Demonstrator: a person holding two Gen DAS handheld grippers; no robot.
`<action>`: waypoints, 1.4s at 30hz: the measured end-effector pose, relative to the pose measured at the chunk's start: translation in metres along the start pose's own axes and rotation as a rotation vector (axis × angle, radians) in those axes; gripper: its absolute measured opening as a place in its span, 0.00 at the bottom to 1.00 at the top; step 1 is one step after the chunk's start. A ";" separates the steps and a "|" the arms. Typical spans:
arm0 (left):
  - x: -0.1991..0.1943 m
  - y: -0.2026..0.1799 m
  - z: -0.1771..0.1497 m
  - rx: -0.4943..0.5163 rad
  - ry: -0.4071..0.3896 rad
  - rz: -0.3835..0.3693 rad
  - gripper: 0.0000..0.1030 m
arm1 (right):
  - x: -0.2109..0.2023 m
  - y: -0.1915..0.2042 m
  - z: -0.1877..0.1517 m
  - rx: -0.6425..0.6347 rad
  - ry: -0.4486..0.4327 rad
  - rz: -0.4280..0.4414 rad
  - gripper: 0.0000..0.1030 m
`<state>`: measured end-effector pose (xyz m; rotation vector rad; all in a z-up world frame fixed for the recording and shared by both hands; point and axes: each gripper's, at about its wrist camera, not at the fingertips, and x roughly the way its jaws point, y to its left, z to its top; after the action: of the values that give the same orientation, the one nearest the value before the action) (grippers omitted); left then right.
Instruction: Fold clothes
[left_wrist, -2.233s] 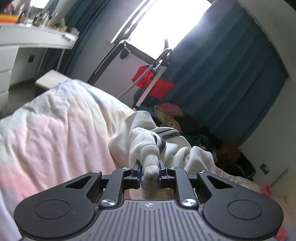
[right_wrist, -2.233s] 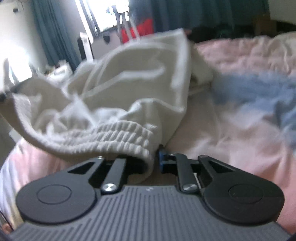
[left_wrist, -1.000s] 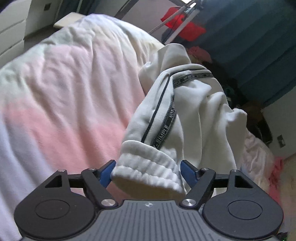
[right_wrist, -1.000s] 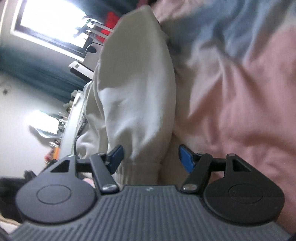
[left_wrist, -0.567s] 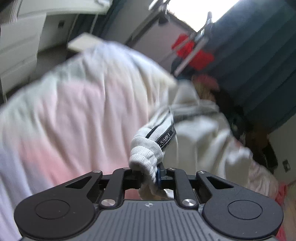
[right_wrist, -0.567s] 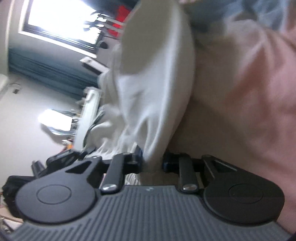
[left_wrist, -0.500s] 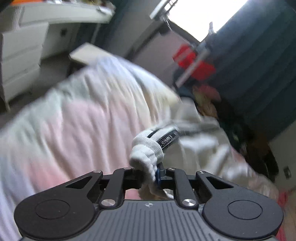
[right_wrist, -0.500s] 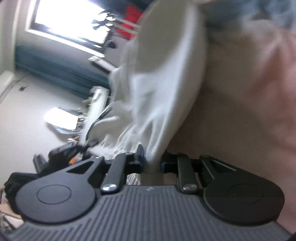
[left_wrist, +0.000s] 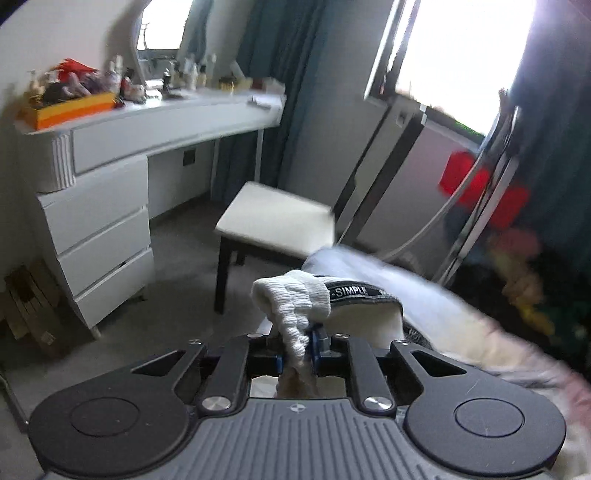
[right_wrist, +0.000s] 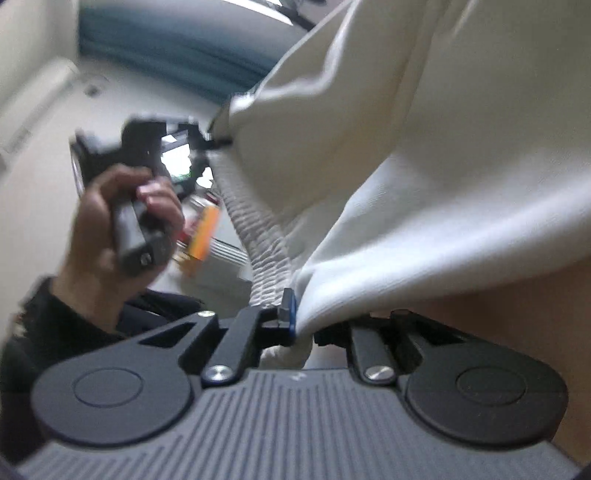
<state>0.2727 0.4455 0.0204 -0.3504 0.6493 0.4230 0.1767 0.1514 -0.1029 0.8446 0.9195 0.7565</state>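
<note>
left gripper (left_wrist: 297, 349) is clamped tight on the ribbed cuff (left_wrist: 291, 306) of a white garment (left_wrist: 369, 314), the knit bunched between the blue pads and puffing up just ahead of them. right of the cuff runs a black band printed "simple" (left_wrist: 352, 291), and the cloth trails off to the right over the pale bedding (left_wrist: 498, 354). ahead and to the left stand a white dresser (left_wrist: 103, 221) and a cushioned stool (left_wrist: 277, 218); a red cloth (left_wrist: 480, 192) hangs on a rack ahead to the right.

right gripper (right_wrist: 303, 328) pinches a fold of the same white garment (right_wrist: 424, 166), which rises ahead and spreads up and to the right, smooth and creamy, with a ribbed hem (right_wrist: 258, 236) running away up-left. to the left, the person's hand (right_wrist: 110, 221) grips the other tool's handle, blurred.
</note>
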 end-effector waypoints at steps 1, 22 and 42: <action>0.015 0.000 -0.004 0.019 0.014 0.005 0.16 | 0.010 0.000 0.000 -0.017 0.023 -0.037 0.13; -0.183 -0.020 -0.050 0.174 -0.115 -0.141 0.79 | -0.156 0.107 -0.042 -0.486 -0.184 -0.238 0.84; -0.280 -0.256 -0.228 0.394 -0.193 -0.407 0.80 | -0.400 0.011 0.011 -0.686 -0.684 -0.557 0.83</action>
<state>0.0803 0.0509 0.0769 -0.0592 0.4442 -0.0637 0.0213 -0.1821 0.0544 0.1720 0.2086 0.2168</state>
